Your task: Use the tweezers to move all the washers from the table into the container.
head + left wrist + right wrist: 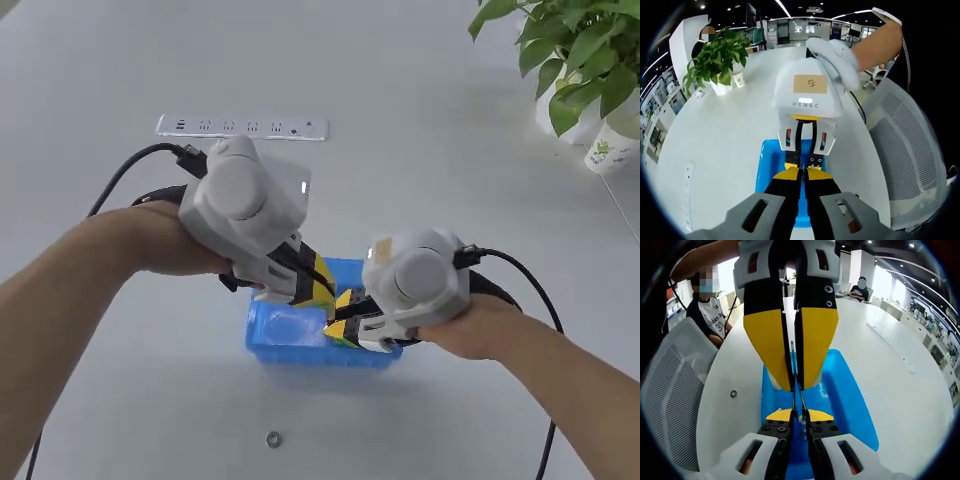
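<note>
Head view: the left gripper point(325, 290) and the right gripper point(345, 330) meet tip to tip over the blue container point(300, 358), which stands near the middle of the table point(450, 150). One washer point(272, 439) lies flat on the table at 6 o'clock from the container, well apart from it. A power strip point(242, 127) lies at 12 o'clock and a plant point(570, 50) at 2 o'clock. Left gripper view: the left gripper point(800, 172) has its yellow jaws drawn together, and the right gripper point(803, 161) faces it at 12 o'clock, jaws likewise nearly closed, above the container point(769, 160). Right gripper view: a thin metal strip, judged to be the tweezers point(792, 360), runs from between the jaws of the left gripper point(796, 385) at 12 o'clock down between the jaws of the right gripper point(800, 415). Both pairs of jaws appear pressed on it. The washer point(733, 393) lies at 9 o'clock from the container point(850, 400). Handling, by judgement: the washer is small, light, stiff and smooth, and it lies flush on the table, so it is liable to slide or flip out of the tips. Take hold across the ring wall, one tip through the hole and one on the outer edge. The tweezers are springy, so grip them at mid-length.
</note>
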A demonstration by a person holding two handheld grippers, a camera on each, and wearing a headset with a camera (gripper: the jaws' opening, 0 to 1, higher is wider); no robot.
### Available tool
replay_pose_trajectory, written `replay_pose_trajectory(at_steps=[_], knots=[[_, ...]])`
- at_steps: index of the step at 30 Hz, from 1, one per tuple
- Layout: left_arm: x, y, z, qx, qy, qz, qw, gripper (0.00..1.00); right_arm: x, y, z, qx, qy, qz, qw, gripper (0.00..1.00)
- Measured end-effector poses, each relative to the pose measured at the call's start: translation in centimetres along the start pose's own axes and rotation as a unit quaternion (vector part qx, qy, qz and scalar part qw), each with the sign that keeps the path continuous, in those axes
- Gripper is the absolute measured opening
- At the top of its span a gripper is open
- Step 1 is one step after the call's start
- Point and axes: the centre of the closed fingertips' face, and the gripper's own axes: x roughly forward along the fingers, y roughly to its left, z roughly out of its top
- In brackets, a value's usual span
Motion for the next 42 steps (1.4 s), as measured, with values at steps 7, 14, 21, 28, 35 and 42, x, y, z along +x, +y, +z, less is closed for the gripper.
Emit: replay_pose_trajectory(at_steps=[7, 14, 21, 28, 35, 42], knots=[[-0.9, 0.0, 0.6, 0.002, -0.004, 0.006, 1.0, 0.06, -0.8, -0.1, 0.7, -0.004, -0.009, -0.003, 0.9999, 0.11], [-1.9, -0.3, 1.2, 0.004, -0.005, 0.007, 1.0, 0.06, -1.5, 0.3, 1.7, -0.013, -0.016, -0.005, 0.9998, 0.11], [-2.9, -1.1, 1.8, 0.006, -0.005, 0.008, 0.9999, 0.06, -2.2, 1.1, 2.7, -0.015, -0.027, -0.004, 0.9995, 0.11], [-3.7, -1.9, 2.2, 0.01, -0.002, 0.01, 0.9999, 0.06, -2.7, 1.9, 3.5, -0.021, -0.034, -0.004, 0.9992, 0.11], [-4.3, -3.0, 2.5, 0.013, 0.002, 0.014, 0.9998, 0.06, -3.0, 2.9, 4.1, -0.03, -0.039, -0.002, 0.9988, 0.11], [-4.5, -4.3, 2.2, 0.01, 0.002, 0.016, 0.9998, 0.06, -2.9, 4.3, 4.2, -0.036, -0.041, 0.006, 0.9985, 0.11]])
